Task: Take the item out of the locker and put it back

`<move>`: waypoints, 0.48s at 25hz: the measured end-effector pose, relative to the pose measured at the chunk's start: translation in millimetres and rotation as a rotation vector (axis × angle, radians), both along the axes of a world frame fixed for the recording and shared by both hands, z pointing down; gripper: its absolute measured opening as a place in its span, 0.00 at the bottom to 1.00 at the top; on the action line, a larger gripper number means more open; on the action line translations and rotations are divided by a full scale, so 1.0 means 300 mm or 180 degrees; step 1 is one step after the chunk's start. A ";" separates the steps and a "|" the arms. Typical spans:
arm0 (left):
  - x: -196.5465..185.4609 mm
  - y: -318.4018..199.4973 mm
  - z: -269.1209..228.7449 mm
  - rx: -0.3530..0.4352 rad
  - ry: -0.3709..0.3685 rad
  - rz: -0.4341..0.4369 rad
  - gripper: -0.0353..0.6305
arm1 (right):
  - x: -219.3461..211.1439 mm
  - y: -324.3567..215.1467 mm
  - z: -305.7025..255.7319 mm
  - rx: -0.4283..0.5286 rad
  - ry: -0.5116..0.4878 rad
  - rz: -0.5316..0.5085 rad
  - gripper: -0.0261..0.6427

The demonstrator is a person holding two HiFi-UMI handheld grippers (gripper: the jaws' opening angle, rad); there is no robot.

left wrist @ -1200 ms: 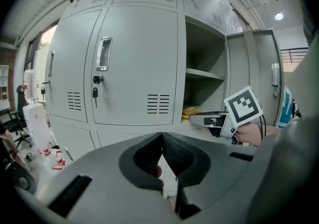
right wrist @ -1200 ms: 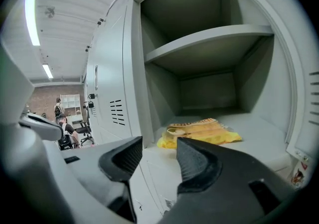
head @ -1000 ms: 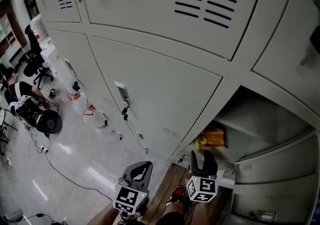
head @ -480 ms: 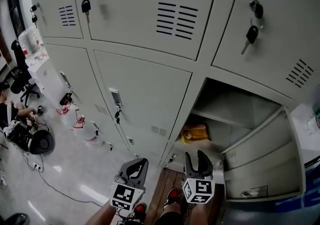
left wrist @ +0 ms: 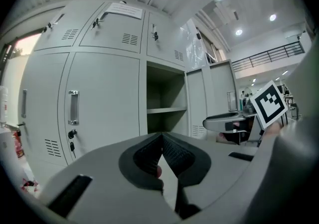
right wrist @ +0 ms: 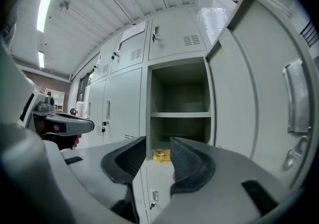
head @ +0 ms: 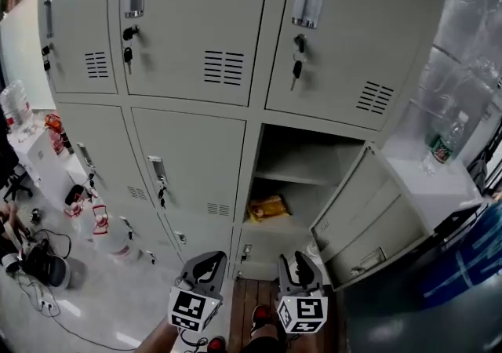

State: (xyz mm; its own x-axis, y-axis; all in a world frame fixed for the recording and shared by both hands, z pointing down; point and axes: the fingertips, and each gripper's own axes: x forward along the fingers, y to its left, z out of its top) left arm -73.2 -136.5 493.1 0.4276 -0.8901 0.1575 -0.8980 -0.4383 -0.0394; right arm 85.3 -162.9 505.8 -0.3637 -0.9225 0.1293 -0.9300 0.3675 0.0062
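Note:
The open locker [head: 314,155] is in the lower row, its door [head: 369,214] swung out to the right. A yellow packet [head: 267,207] lies on its floor under an empty shelf. Both grippers hang low in the head view, well short of the locker. My left gripper [head: 204,263] is shut with nothing in it; its tips meet in the left gripper view [left wrist: 162,137]. My right gripper [head: 298,265] is open and has just been closing, with nothing between its fingers. In the right gripper view [right wrist: 158,141] it points at the locker [right wrist: 180,88], and the packet [right wrist: 160,155] shows far off through the gap.
Closed lockers with keys [head: 297,69] in their locks fill the wall. A white cabinet [head: 427,187] with a water bottle [head: 447,143] stands to the right of the door. Bottles, bags and cables [head: 39,265] lie on the floor at the left. Red shoes [head: 261,316] show below the grippers.
The head view has tilted up, so the upper row of lockers and the whole open locker now show. Both grippers have come up with it. The right jaws stand a little narrower.

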 end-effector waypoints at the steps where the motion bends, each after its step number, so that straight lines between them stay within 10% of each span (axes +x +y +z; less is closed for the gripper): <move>1: 0.012 0.012 -0.012 0.0029 0.0007 0.0049 0.09 | 0.012 0.028 -0.011 0.0021 -0.0005 0.0049 0.27; 12: 0.086 0.175 -0.059 0.0112 -0.0001 0.0420 0.09 | 0.060 0.328 -0.048 0.0133 -0.0098 0.0424 0.12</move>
State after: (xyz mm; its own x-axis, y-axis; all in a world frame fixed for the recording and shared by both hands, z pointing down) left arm -47.5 -84.1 475.4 0.5413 -0.8311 0.1272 -0.8326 -0.5510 -0.0570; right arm 103.3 -64.4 491.4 -0.2409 -0.9672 0.0805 -0.9705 0.2408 -0.0105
